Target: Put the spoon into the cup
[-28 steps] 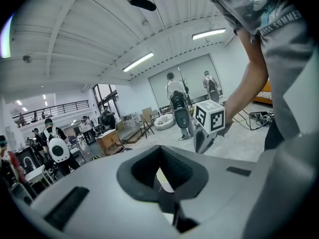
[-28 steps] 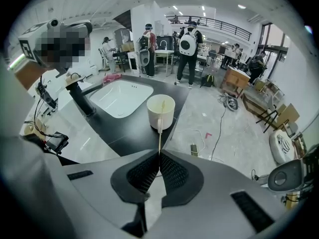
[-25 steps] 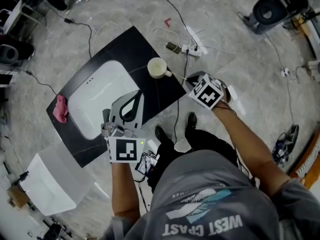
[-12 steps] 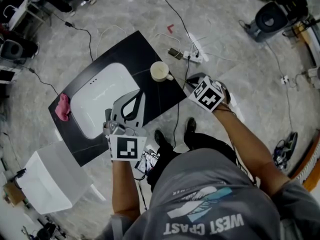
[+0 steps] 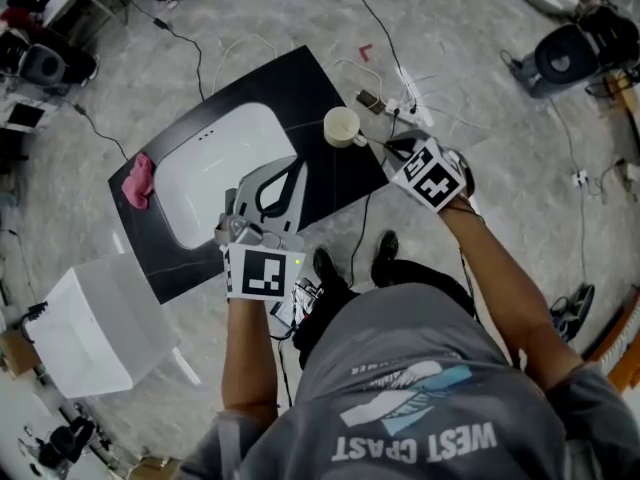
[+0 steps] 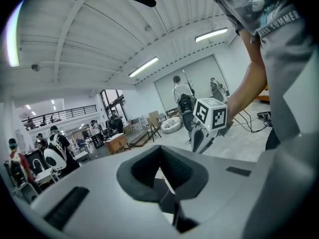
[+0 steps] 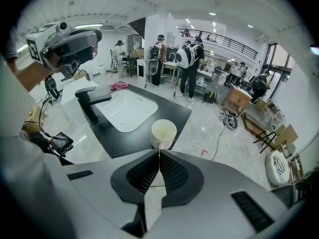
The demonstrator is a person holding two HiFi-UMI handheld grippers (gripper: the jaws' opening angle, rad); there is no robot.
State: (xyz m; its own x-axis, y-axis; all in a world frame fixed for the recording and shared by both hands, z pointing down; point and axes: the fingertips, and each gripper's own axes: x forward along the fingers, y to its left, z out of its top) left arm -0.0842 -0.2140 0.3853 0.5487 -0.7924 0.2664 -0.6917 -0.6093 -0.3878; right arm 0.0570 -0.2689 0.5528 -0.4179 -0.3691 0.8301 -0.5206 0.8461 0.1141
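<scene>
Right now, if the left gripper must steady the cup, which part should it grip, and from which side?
Probably the cup wall, one jaw inside the rim, coming from the sink side. It stands upright with an open mouth, and the right gripper holds the spoon in from the opposite side.

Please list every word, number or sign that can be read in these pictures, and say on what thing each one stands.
"WEST COAST" (the second letter of the second word is unclear): on the person's grey shirt, head view.
"SUMMER" (the print before it is too small to read): on the same shirt, left gripper view.
Black-and-white square markers, no letters: on the left cube and the right cube.
Nothing else in the room can be read.
</scene>
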